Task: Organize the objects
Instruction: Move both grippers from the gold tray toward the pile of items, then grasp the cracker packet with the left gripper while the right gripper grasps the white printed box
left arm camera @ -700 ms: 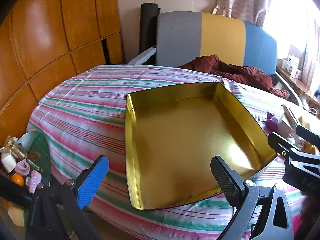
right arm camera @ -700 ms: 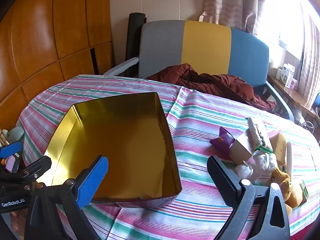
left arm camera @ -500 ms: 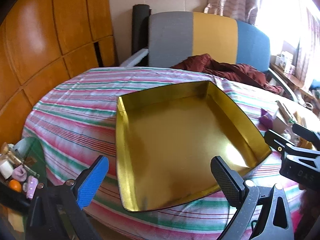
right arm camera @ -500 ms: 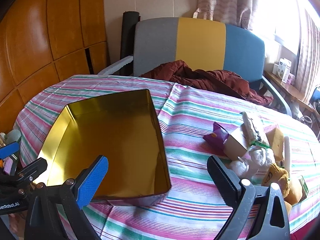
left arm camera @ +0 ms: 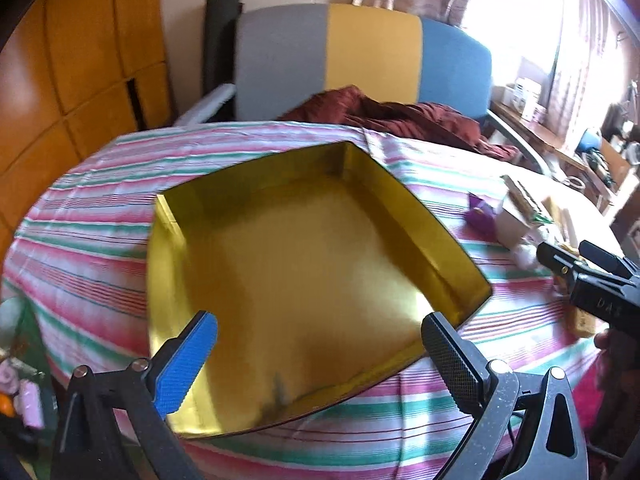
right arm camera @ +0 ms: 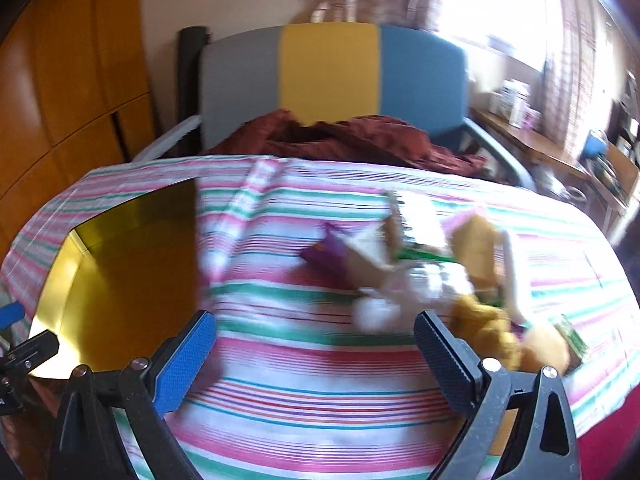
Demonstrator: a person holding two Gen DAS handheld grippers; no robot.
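Here, on a table draped in pink, green and white striped cloth (left arm camera: 100,248), sits a shallow square gold metal tin (left arm camera: 304,280), open-topped and bare inside. Just above its near edge, tilted downward, hangs the left gripper (left arm camera: 320,354), jaws spread wide, one blue pad and one black pad, with nothing between them and nothing touched. Off to the right, well apart from the tin, lies a heap of small things: a purple wrapper (right arm camera: 326,254), a tan cardboard box (right arm camera: 376,258), a white crumpled plastic bag (right arm camera: 380,312), a yellow-brown plush toy (right arm camera: 488,334). Blurred in the right wrist view, so finer detail cannot be told. Over the bare striped cloth just short of that heap hovers the right gripper (right arm camera: 316,354), likewise spread wide and holding nothing. Beyond the table, a grey, yellow and blue chair back (left arm camera: 360,56) with dark red fabric (left arm camera: 400,116) bunched against it.
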